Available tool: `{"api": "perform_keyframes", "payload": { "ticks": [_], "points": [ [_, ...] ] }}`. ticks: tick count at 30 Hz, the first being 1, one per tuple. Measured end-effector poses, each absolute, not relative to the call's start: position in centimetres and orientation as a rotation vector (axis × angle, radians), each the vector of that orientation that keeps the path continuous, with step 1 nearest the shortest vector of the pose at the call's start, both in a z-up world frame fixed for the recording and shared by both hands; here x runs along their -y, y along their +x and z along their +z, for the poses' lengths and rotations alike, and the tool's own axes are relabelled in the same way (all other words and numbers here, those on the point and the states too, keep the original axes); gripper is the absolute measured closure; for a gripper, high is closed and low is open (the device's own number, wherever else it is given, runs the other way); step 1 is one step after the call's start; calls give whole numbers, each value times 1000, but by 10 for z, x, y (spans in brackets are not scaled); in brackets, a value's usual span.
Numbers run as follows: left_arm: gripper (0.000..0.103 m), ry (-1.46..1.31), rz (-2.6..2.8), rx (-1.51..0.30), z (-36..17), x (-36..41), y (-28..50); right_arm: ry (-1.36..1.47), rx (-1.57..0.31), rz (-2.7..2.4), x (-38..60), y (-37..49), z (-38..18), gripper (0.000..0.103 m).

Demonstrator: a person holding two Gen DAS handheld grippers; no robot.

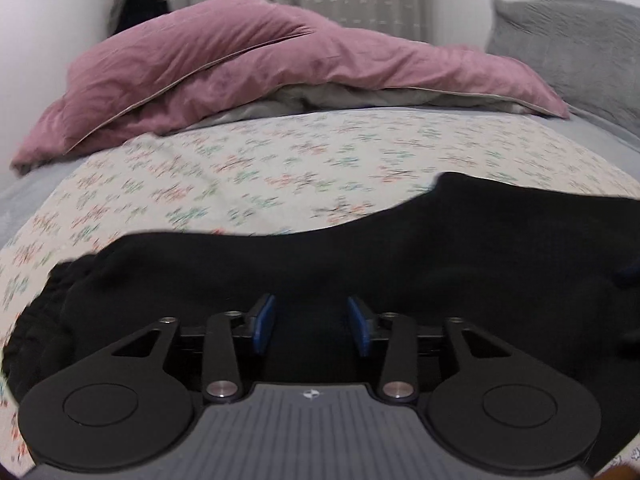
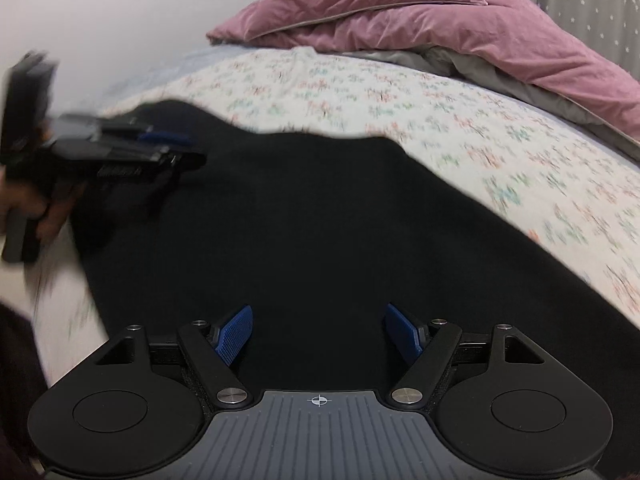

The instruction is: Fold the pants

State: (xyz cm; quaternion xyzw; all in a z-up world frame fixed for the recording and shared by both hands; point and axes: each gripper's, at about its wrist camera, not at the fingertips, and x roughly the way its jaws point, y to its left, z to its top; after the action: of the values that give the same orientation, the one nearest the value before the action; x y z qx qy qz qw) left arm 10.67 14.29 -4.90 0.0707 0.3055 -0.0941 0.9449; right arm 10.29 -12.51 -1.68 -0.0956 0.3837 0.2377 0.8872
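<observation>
Pants (image 2: 320,216) lie flat, black and plain on the floral sheet (image 2: 460,120); both grippers' fingers (image 1: 264,324) gape empty

Both grippers are matte black with blue ribbed fingers (image 2: 236,334), silver screws and a grey grooved body.

A bed (image 1: 24,196) is carrying everything. A floral sheet (image 1: 248,168) is covering its middle, with black pants (image 1: 400,256) lying flat across the near part. A mauve duvet (image 1: 248,64) is lying bunched along the far side, and a grey pillow (image 1: 568,48) is sitting at the far right.
</observation>
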Motion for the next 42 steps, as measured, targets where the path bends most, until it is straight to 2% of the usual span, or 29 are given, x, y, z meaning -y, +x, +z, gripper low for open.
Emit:
{"api": "perform_keyframes", "payload": {
  "ticks": [12, 16, 20, 26, 30, 31, 33, 34, 35, 37, 38, 42],
  "points": [
    [25, 129, -80, -644, -23, -131, 95, 32, -827, 271, 237, 3, -3, 25],
    [17, 112, -77, -648, -8, -115, 88, 20, -797, 114, 262, -16, 4, 24],
    [11, 45, -113, -687, 2, -99, 85, 126, -797, -78, 303, -23, 9, 24],
    [9, -69, -211, -733, 0, -74, 78, 320, -772, -363, 367, -40, 2, 24],
    [9, -21, -265, -775, -19, -51, 78, 412, -753, -540, 407, -48, -5, 27],
    [9, 11, -264, -783, -25, -46, 78, 437, -745, -565, 416, -49, -5, 29],
    [9, 76, -250, -803, -36, -38, 81, 505, -731, -588, 436, -52, -10, 39],
    [9, 114, -233, -815, -42, -36, 81, 530, -729, -591, 442, -52, -13, 53],
    [8, 142, -222, -814, -45, -34, 81, 553, -732, -575, 448, -49, -16, 73],
    [7, 172, -213, -807, -47, -35, 81, 553, -728, -549, 451, -45, -19, 86],
    [7, 172, -210, -808, -47, -36, 81, 531, -706, -554, 452, -47, -17, 90],
    [5, 164, -203, -810, -48, -39, 79, 582, -724, -585, 460, -47, -21, 90]
  ]
}}
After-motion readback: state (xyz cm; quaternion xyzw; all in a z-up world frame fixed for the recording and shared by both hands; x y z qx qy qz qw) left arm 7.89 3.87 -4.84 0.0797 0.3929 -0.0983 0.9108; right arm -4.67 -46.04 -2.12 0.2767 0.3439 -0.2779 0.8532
